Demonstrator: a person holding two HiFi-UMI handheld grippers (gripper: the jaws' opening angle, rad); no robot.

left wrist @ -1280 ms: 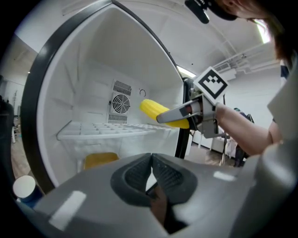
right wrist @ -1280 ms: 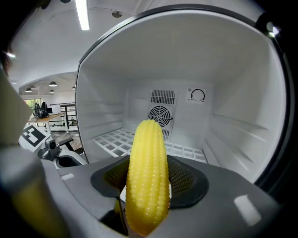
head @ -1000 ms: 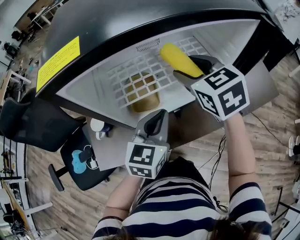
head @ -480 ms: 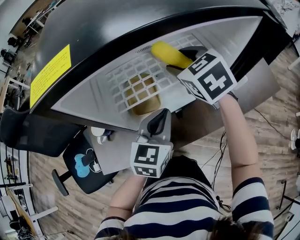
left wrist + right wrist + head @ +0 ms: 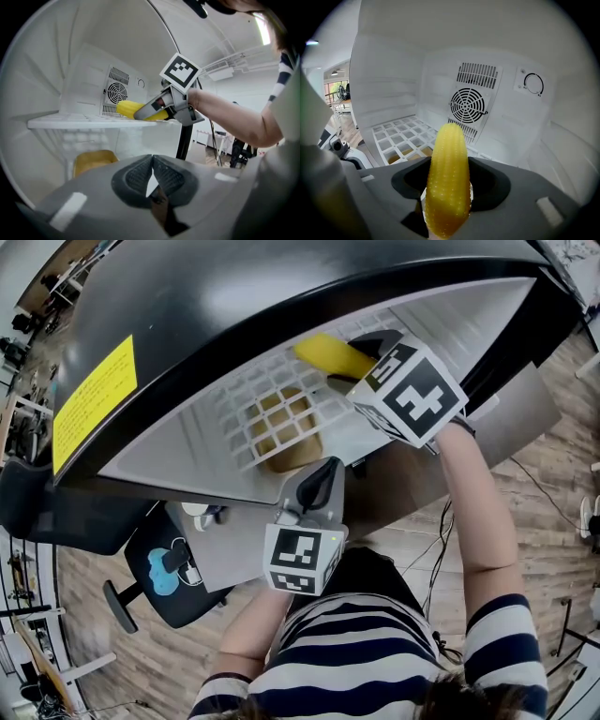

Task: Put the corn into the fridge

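Observation:
A yellow corn cob (image 5: 449,178) sticks forward out of my right gripper (image 5: 450,190), whose jaws are shut on its sides. In the head view the corn (image 5: 326,352) and right gripper (image 5: 350,362) are inside the open fridge, just above its white grid shelf (image 5: 248,399). From the left gripper view, the corn (image 5: 125,108) is low over the shelf (image 5: 70,123); I cannot tell whether it touches. My left gripper (image 5: 151,177) is shut with nothing between its pads. It stays outside the fridge front (image 5: 319,486), pointing in.
Under the grid shelf stands a yellowish container (image 5: 286,442). On the fridge's back wall are a round fan grille (image 5: 468,104) and a dial (image 5: 533,84). The black fridge top (image 5: 234,296) carries a yellow label (image 5: 92,392). An office chair (image 5: 164,563) stands on the wooden floor.
My right gripper has carried the corn deeper into the fridge and lower toward the grid shelf, rolling a little. The left gripper has kept still.

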